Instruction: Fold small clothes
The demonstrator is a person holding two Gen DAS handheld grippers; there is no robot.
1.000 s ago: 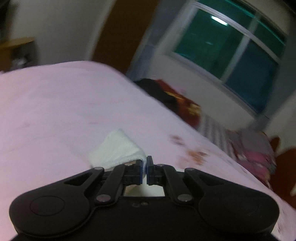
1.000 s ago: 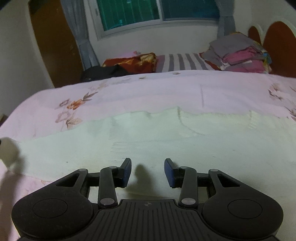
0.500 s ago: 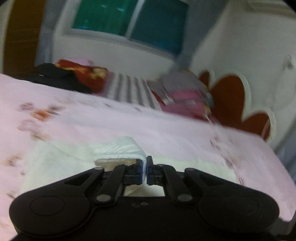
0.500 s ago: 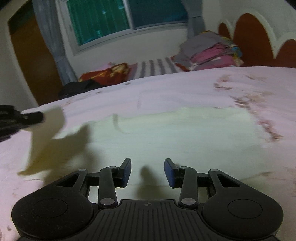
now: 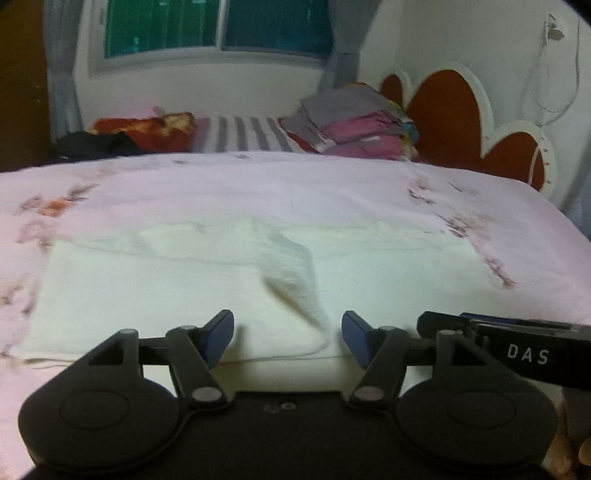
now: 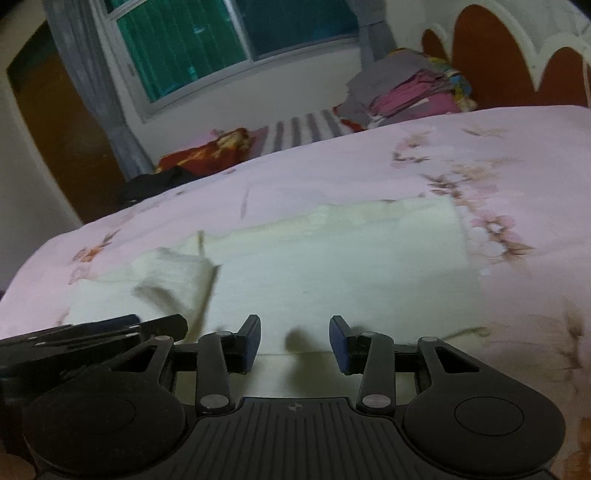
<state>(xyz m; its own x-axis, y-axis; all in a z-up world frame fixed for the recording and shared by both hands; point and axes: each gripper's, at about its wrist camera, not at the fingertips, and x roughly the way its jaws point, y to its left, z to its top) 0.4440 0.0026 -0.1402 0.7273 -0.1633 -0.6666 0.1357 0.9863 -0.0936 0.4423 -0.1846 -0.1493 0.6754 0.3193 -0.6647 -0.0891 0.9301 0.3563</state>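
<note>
Pink floral bedspread [image 5: 258, 184] carries a cream cloth [image 5: 147, 288] lying partly folded just ahead of both grippers, left gripper [image 5: 287, 334] and right gripper [image 6: 294, 345], jaws opening and empty; it looks light, limp and easiest pinched at a corner or hem.

A cream-white cloth [image 5: 177, 280] lies on a pale pink bedspread [image 5: 295, 184] printed with faded pink and orange flowers. At the far side are a grey-and-white striped pillow [image 5: 243, 138], a red and gold floral cushion [image 5: 147, 131], a grey and magenta clothes pile [image 5: 354, 122], a rust-red, white-edged headboard [image 5: 447, 114] and a teal window [image 5: 218, 26]. Both black grippers have blue pads [image 5: 218, 338].
</note>
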